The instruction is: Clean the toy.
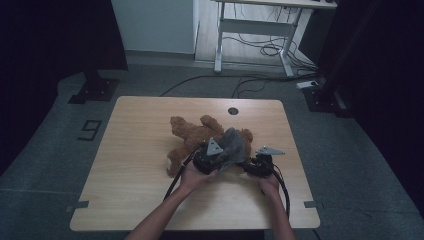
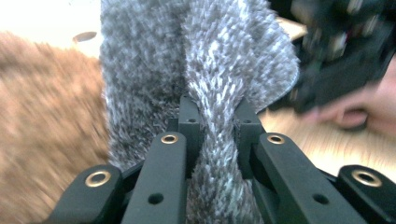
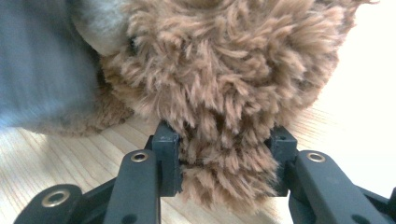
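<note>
Grey shaggy cloth (image 2: 205, 70) is pinched between the left gripper (image 2: 215, 116) jaws and rises ahead of them, draped against the brown plush toy (image 3: 224, 70). Just beside it, the right gripper (image 3: 224, 140) clamps a furry part of that toy above the wooden table (image 1: 130, 165).

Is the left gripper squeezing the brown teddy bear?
No, the left gripper pinches a fold of grey fuzzy cloth, with the brown teddy bear beside it.
</note>
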`<state>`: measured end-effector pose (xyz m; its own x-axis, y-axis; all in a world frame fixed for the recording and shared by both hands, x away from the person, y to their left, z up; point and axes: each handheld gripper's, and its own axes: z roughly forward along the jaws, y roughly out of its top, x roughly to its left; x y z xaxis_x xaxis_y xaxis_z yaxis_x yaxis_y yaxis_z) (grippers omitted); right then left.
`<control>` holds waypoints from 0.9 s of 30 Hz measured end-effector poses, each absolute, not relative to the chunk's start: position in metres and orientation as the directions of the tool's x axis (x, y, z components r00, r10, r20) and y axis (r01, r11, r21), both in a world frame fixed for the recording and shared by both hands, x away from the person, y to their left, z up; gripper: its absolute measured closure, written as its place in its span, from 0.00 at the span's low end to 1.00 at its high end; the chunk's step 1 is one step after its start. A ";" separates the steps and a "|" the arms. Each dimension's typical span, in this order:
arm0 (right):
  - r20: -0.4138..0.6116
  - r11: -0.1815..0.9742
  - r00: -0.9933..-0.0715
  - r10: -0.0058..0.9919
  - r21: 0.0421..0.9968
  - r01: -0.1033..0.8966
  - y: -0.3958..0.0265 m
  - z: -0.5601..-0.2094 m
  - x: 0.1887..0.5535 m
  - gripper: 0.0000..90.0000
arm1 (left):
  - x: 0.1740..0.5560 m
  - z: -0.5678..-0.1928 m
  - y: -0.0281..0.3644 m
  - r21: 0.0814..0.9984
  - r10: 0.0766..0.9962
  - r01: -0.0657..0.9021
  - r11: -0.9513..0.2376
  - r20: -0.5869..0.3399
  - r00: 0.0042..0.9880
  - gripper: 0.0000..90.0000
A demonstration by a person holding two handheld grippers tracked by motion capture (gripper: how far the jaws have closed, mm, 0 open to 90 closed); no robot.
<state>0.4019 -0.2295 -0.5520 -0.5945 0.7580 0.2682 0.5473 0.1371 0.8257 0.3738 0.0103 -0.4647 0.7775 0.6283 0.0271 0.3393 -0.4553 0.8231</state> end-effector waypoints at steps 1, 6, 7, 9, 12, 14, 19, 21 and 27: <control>0.268 0.137 -0.595 0.758 0.826 0.547 -0.229 -0.552 0.402 0.65 | 0.377 -0.458 0.009 0.830 0.627 0.334 -0.447 0.023 0.779 0.87; 0.271 0.130 -0.591 0.760 0.827 0.547 -0.229 -0.552 0.401 0.65 | 0.405 -0.442 -0.006 0.830 0.634 0.371 -0.416 -0.028 0.773 0.86; 0.271 0.130 -0.591 0.760 0.827 0.547 -0.229 -0.552 0.401 0.65 | 0.412 -0.442 -0.010 0.828 0.636 0.388 -0.406 -0.049 0.770 0.86; 0.280 0.124 -0.588 0.759 0.824 0.553 -0.229 -0.552 0.401 0.65 | 0.425 -0.443 -0.016 0.818 0.632 0.411 -0.402 -0.077 0.771 0.86; 0.301 0.103 -0.578 0.758 0.821 0.562 -0.231 -0.553 0.402 0.65 | 0.435 -0.444 -0.020 0.813 0.635 0.424 -0.399 -0.089 0.767 0.86; 0.299 0.101 -0.582 0.756 0.825 0.556 -0.232 -0.553 0.403 0.66 | 0.440 -0.444 -0.016 0.810 0.642 0.449 -0.376 -0.122 0.757 0.86; 0.277 0.126 -0.591 0.758 0.826 0.549 -0.230 -0.552 0.401 0.68 | 0.447 -0.444 0.001 0.797 0.705 0.471 -0.377 -0.083 0.704 0.86; 0.268 0.136 -0.595 0.758 0.827 0.546 -0.230 -0.552 0.401 0.68 | 0.450 -0.451 0.012 0.783 0.727 0.502 -0.368 -0.094 0.680 0.86; 0.277 0.135 -0.597 0.753 0.823 0.552 -0.231 -0.552 0.401 0.68 | 0.446 -0.451 0.036 0.801 0.745 0.499 -0.331 -0.103 0.659 0.87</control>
